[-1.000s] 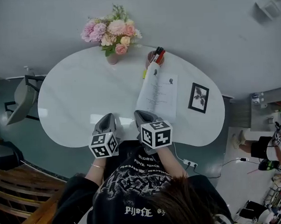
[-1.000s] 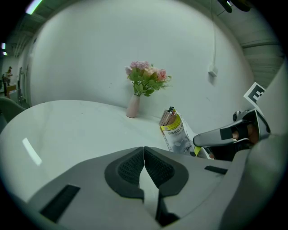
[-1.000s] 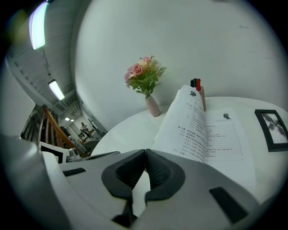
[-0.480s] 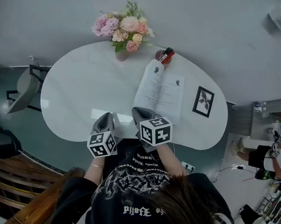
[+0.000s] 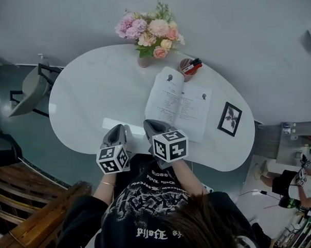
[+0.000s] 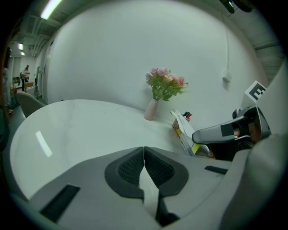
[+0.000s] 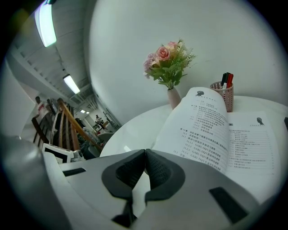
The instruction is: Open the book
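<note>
Table [image 5: 87, 98]: white, glossy and bean-shaped. It carries everything listed below except the bench and the chair. The person stands at its near edge.
Bench [image 5: 36, 224]: brown wooden slats on the floor to the person's left, apart from the table.
Chair [image 5: 28, 98]: pale shell seat on a dark frame, at the table's far left end.
Book [image 5: 178, 104]: lies open on the table's right half, with its spine running away from the person and 2 printed pages face up. The right page lies flat. The right gripper view shows the left page arching up off the table.
Right gripper [image 5: 153, 125]: the 2 jaws meet at their tips with nothing between them. The tips are over the table, just beside the book's near left corner. Whether they touch the paper cannot be told.
Left gripper [image 5: 118, 129]: the jaws are pressed together and hold nothing. It sits over bare table near the front edge, just left of the right gripper and apart from the book.
Flowers [image 5: 151, 31]: a pink, cream and peach bouquet in a small pale pink vase, upright at the table's far edge, left of the pen cup.
Framed picture [image 5: 230, 119]: dark frame lying flat, just right of the book, near the table's right end.
Pen cup [image 5: 188, 68]: reddish mesh cup holding red and black pens, upright, just beyond the book's far edge.
</note>
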The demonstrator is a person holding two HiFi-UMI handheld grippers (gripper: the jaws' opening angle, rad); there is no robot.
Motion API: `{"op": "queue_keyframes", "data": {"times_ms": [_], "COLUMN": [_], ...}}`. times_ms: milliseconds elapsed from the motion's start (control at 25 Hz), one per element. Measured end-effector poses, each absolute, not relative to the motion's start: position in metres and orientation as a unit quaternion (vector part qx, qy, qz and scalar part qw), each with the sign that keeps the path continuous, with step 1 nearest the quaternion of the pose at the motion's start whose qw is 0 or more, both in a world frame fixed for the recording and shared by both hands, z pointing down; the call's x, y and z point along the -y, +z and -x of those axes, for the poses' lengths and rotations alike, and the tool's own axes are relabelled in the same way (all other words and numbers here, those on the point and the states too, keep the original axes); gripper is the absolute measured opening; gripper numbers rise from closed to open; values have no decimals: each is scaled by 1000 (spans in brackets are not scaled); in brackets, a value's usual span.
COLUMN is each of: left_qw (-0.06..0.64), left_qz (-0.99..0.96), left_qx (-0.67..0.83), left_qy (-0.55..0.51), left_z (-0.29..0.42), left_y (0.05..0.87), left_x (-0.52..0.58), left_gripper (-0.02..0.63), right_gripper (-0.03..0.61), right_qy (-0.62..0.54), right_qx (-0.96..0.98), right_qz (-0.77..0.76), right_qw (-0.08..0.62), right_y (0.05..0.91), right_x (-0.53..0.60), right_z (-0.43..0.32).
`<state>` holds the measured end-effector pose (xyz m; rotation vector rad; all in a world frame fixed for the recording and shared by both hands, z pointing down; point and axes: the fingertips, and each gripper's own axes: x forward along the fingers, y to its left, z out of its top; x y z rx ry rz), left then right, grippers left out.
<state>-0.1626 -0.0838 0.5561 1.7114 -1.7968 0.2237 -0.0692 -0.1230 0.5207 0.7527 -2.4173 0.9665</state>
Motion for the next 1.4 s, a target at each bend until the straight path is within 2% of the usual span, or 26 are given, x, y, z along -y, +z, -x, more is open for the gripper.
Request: {"op": "queue_keyframes", "data": {"times_ms": [1400], "left_qw": [341], "left_qz": [-619], "left_qx": [703], "left_qy": [83], "left_z": [221], "left_y": [572], "left_x": [76], "left_gripper": [23], "right_gripper": [29], "right_qy": [367], "right_qx": [857], "right_qz": [-235], "right_qw": [273], "right_y": [559], "right_x": [121], "right_z": [133]}}
